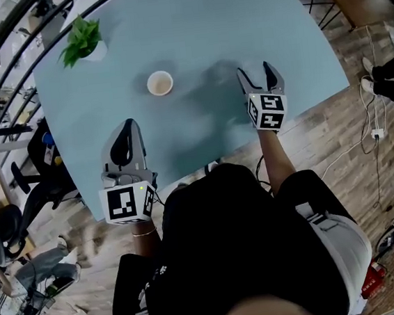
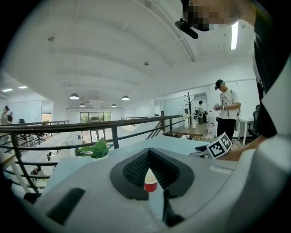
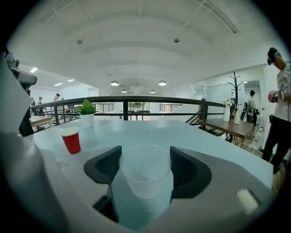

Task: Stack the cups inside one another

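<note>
A red cup (image 1: 160, 83) with a white inside stands upright on the light-blue table (image 1: 190, 21), between my two grippers. In the right gripper view, a clear plastic cup (image 3: 145, 175) stands on the table inside my right gripper (image 3: 145, 154), and its rim touches both pads. From there the red cup (image 3: 71, 140) is far to the left. My right gripper (image 1: 258, 75) is near the table's right edge. My left gripper (image 1: 129, 127) is shut and empty near the front edge. The red cup (image 2: 150, 184) shows through the slit of the left gripper (image 2: 148, 152), well ahead of it.
A potted green plant (image 1: 83, 43) stands at the table's far left corner. A black railing (image 1: 6, 75) runs past the table's left side. Office chairs (image 1: 38, 177) stand on the wooden floor to the left, and a person (image 2: 226, 113) stands well away by other tables.
</note>
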Tool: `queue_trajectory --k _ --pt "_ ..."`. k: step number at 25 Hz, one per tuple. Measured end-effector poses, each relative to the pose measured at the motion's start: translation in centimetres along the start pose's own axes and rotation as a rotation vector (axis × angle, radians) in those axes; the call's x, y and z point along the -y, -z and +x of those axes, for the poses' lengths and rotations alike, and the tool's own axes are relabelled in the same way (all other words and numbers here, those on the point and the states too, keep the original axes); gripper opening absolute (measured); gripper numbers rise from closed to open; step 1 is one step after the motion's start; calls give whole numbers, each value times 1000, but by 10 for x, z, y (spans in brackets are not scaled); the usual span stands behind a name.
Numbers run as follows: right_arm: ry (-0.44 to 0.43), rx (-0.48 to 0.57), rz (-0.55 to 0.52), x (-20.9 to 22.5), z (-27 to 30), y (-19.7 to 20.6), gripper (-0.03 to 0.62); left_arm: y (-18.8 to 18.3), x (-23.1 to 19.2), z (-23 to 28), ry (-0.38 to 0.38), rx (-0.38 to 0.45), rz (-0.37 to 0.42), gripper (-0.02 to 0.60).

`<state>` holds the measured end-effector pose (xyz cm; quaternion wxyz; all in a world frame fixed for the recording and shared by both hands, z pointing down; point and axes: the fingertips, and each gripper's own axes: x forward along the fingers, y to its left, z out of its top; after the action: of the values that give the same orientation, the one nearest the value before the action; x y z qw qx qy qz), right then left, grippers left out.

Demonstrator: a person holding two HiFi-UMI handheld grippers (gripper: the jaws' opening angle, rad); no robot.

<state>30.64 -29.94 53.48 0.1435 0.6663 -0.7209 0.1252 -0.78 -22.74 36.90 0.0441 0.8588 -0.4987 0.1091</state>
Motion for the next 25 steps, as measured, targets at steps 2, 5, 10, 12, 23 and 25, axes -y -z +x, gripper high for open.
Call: queue_trajectory --k 2,5,10,12,23,25 --pt "-21 15 -4 -8 1 -9 337 0 -3 -3 -8 4 -2 -8" --pt "-61 39 -12 -24 3 -23 336 2 -9 -9 -24 0 -4 -8" --pt "-150 69 -42 -59 10 -46 336 3 -23 -22 -68 1 -21 -8" --pt "-186 76 -53 -74 14 -53 336 4 -29 -28 -87 3 -28 -8" --pt "-386 124 -113 -164 31 -90 336 8 -65 -64 -226 24 -63 -8" --pt "-423 133 -122 -180 33 -96 336 10 -71 -71 -252 27 -70 -8"
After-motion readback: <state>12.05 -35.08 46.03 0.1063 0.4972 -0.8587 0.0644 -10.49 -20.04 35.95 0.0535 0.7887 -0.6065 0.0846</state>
